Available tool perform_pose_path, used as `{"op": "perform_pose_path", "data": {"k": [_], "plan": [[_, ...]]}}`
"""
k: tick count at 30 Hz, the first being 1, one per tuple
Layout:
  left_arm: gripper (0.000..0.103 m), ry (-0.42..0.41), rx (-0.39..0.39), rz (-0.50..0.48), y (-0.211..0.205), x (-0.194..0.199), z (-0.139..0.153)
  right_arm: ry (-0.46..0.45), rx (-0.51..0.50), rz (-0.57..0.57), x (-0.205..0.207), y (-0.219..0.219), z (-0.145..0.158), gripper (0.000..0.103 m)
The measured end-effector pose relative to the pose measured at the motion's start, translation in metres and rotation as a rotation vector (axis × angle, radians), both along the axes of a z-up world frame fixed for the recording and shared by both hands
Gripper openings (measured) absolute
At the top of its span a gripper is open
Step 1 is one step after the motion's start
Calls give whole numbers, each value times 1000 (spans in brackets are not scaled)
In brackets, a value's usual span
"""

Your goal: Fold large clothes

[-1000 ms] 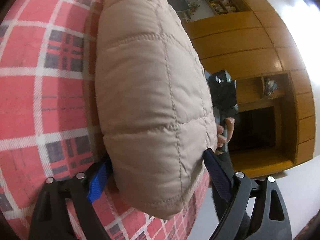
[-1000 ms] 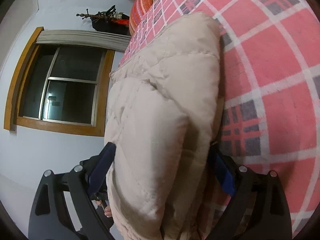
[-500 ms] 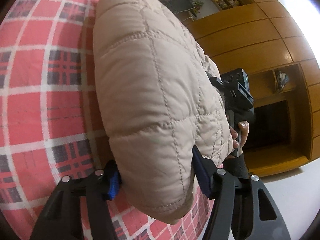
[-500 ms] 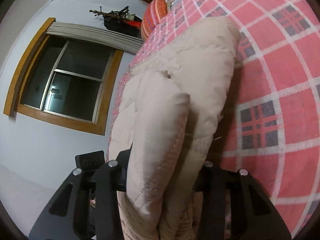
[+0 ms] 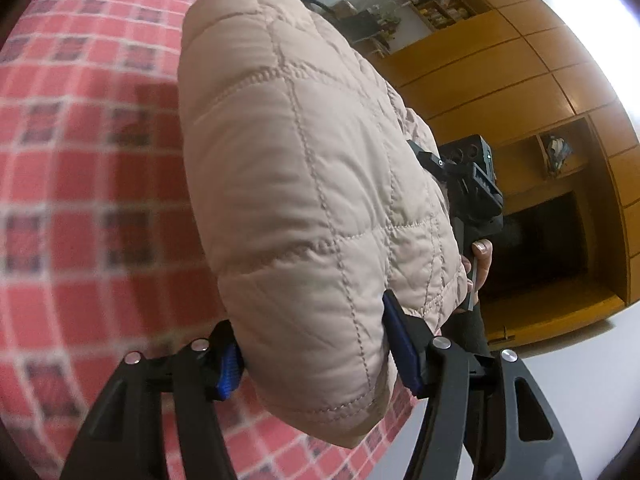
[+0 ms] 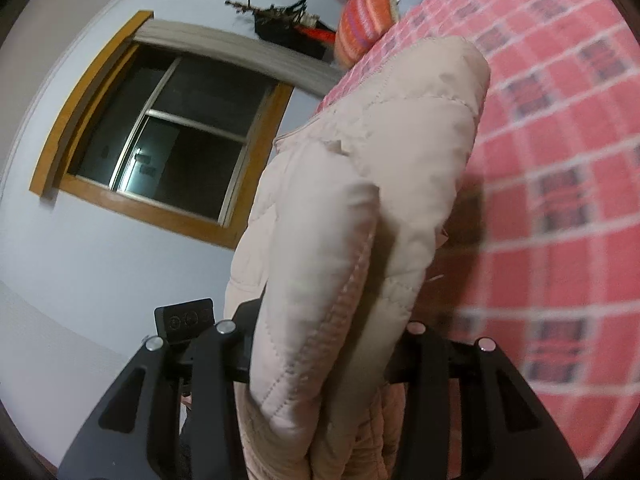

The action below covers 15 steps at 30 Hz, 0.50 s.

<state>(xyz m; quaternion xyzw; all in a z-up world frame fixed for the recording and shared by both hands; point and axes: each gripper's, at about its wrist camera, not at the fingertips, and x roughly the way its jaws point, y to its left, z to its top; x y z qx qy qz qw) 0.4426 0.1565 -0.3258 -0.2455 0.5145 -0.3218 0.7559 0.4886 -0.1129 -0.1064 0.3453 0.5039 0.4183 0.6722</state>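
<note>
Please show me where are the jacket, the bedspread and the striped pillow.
jacket [image 5: 304, 184]: left wrist view, quilted beige panel above the fingers.
bedspread [image 5: 80, 184]: left wrist view, red checked cloth left of the jacket.
striped pillow [image 6: 362, 20]: right wrist view, its orange end.

The left tongs [image 5: 316, 344], wide apart around the quilted beige jacket [image 5: 312, 208] a second ago, have been closed onto its padded edge. The right tongs [image 6: 328, 356] have likewise been shut on the jacket [image 6: 360, 208], their blue pads now buried in the fabric. The garment has been raised off the red plaid bedspread [image 5: 80, 200], which is now blurred.
</note>
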Motion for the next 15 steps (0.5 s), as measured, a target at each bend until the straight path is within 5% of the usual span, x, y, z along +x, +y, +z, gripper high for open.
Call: {"op": "perform_pose_path", "data": {"k": [8, 15], "plan": [[62, 73, -15, 71, 49, -27, -41, 90, -5, 107, -33, 90, -49, 41], [72, 95, -122, 81, 67, -31, -76, 140, -16, 103, -36, 103, -74, 51]]}}
